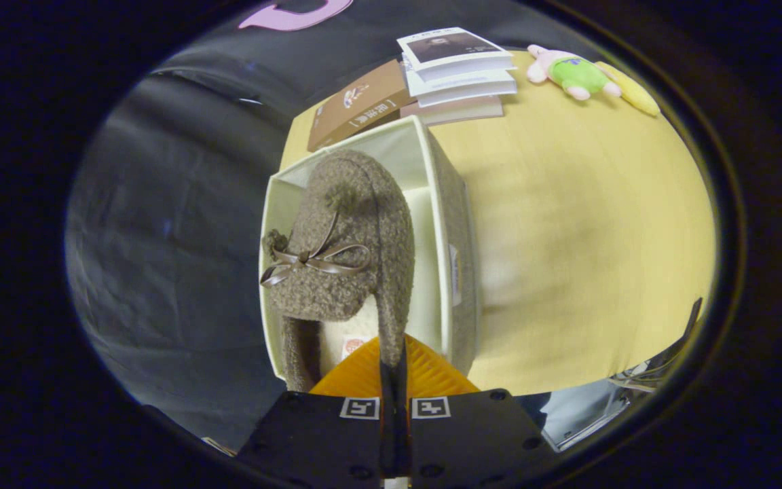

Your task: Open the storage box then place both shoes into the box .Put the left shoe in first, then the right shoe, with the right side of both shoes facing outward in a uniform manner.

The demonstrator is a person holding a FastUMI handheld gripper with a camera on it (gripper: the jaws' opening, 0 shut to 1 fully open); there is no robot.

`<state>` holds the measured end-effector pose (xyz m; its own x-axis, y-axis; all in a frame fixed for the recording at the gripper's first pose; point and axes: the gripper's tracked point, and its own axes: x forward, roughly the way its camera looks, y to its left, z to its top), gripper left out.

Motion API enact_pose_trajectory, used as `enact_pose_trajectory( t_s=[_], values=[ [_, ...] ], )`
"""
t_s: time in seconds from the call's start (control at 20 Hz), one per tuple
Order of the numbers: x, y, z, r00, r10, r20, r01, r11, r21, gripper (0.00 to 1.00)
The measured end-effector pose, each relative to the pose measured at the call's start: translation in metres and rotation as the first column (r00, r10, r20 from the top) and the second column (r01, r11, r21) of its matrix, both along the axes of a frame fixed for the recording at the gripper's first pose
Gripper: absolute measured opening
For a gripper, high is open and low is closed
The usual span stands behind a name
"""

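With the box (455, 224) already open just ahead of our jaws, we hold a fuzzy shoe (343, 238) by its side wall, our gripper (393, 370) clenched on it, hanging over the box and not yet released.

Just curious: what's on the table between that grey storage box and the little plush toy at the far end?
Bare yellow table in the gripper view. The books sit beside that stretch. The gripper is shut on the shoe.

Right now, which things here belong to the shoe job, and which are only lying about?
Job:
- brown fuzzy shoe, clamped at its rim by the gripper, hanging over the box
- open storage box

Lying about:
- stack of books
- brown book
- plush toy
- wooden table
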<state>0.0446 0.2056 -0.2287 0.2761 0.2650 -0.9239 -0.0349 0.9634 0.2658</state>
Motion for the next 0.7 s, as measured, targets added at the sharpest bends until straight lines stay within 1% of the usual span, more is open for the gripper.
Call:
enact_pose_trajectory(
  t_s=[0.1, 0.25, 0.35, 0.4, 0.45, 0.55, 0.6, 0.7],
  values=[
    [0.001, 0.005, -0.004, 1.0, -0.02, -0.015, 0.02, 1.0, 0.008, 0.04],
    [0.0, 0.009, -0.011, 0.999, -0.012, -0.041, 0.012, 1.0, -0.009, 0.05],
    [-0.001, 0.019, -0.009, 0.999, -0.004, -0.044, 0.005, 1.0, 0.024, 0.08],
    [0.0, 0.019, -0.007, 0.999, -0.011, -0.042, 0.012, 1.0, 0.025, 0.2],
    [0.0, 0.015, -0.007, 0.999, -0.021, -0.041, 0.022, 1.0, 0.019, 0.21],
    [0.001, 0.015, 0.002, 0.999, -0.026, -0.032, 0.028, 0.998, 0.049, 0.21],
    [0.001, 0.015, 0.009, 0.999, -0.022, -0.024, 0.024, 0.997, 0.072, 0.27],
    [-0.007, 0.023, 0.031, 1.0, -0.008, -0.012, 0.01, 0.987, 0.162, 0.57]
  ],
)
